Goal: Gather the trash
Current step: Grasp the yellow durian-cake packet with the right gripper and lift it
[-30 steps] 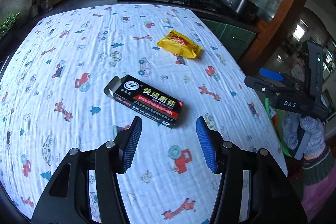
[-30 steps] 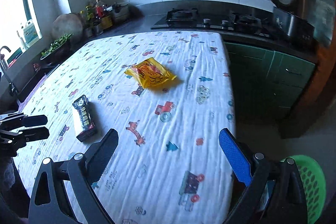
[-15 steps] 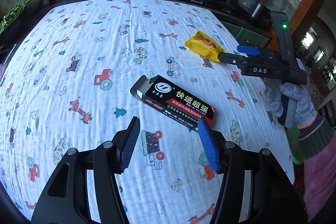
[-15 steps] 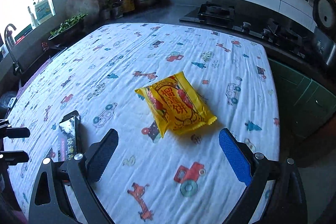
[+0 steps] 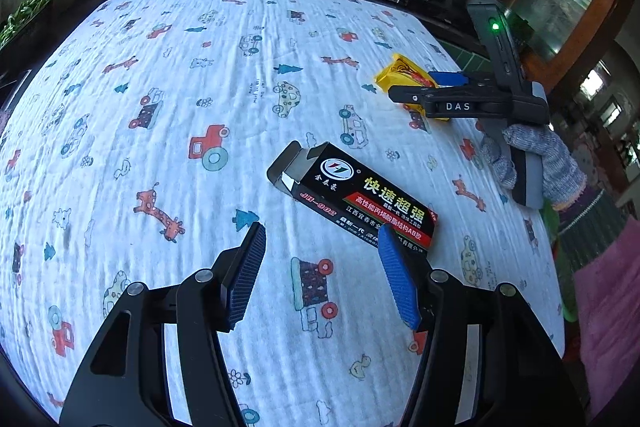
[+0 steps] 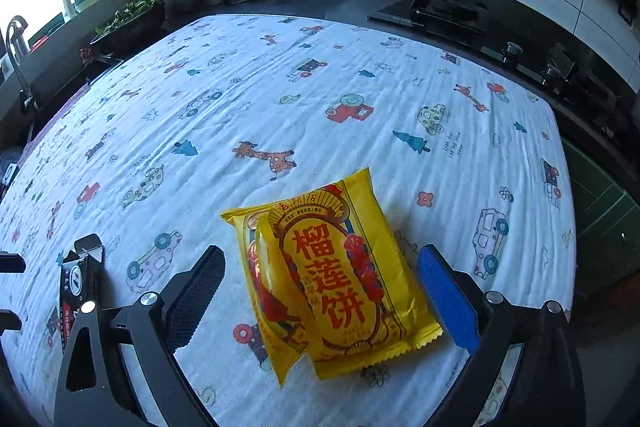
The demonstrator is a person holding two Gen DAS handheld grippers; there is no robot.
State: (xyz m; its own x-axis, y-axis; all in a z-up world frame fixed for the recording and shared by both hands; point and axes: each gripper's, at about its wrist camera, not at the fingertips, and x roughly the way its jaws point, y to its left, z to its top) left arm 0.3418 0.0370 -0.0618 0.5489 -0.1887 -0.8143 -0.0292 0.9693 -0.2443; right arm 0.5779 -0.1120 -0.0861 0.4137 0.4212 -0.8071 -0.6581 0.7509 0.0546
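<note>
Both tongs tilt steeply down over the printed cloth. The right gripper stands spread wide, straddling the yellow snack packet without touching it. The left gripper gapes empty (its right pad overlaps the near edge), the black glue box, end flap open, just ahead.

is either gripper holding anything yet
No. The right gripper straddles the yellow snack packet with open jaws; the left gripper is open beside the black box.
</note>
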